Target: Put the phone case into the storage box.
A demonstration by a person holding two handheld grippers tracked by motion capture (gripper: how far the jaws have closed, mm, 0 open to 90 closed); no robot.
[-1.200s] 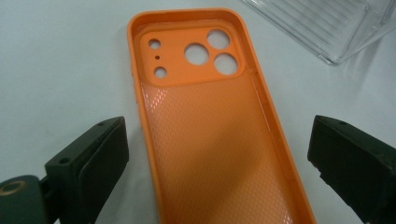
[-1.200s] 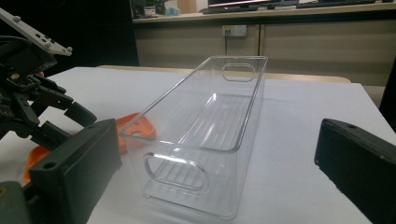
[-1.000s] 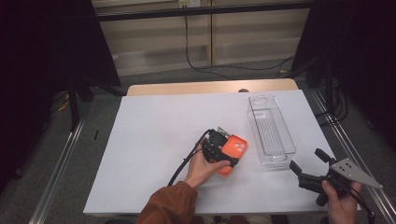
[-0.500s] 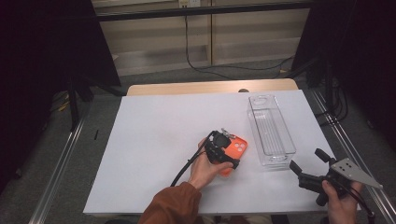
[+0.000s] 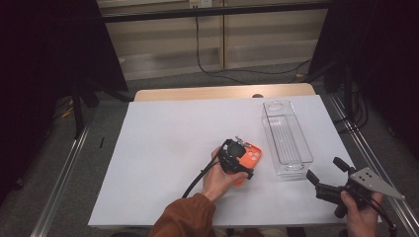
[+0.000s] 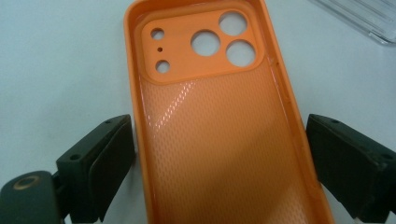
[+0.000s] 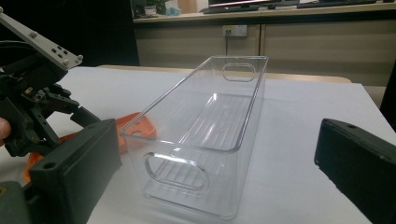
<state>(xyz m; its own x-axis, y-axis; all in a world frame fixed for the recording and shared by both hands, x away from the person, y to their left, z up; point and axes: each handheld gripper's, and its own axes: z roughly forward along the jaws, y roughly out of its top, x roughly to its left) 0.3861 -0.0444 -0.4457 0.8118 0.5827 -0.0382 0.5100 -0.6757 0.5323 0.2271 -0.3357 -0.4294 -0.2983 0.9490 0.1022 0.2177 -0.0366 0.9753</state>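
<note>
Shifted slightly nearer: left gripper (image 6: 219, 154), jaws wide, straddling orange rubbery phone case (image 6: 219, 121), lower end cut off; right gripper (image 5: 326, 170) wide, beside clear plastic bin (image 5: 286, 138).

A lab: white-covered table (image 5: 163, 148) on metal framing, dark curtains, trailing cables.

Evenly lit from overhead on the white surface (image 5: 163, 148), bright against near-black surroundings to either side. Soft, faint shadows only, just under the left hand-held gripper (image 5: 236, 159). In the left gripper view, sharp on the orange phone case (image 6: 219, 130) between the jaws, with a pale sheen across its textured inside; jaws themselves slightly soft at the bottom edge. In the right gripper view, white glints along the rims of the clear bin (image 7: 210, 130) ahead of the right hand-held gripper (image 5: 326, 174); near jaws blurred, background dim.
</note>
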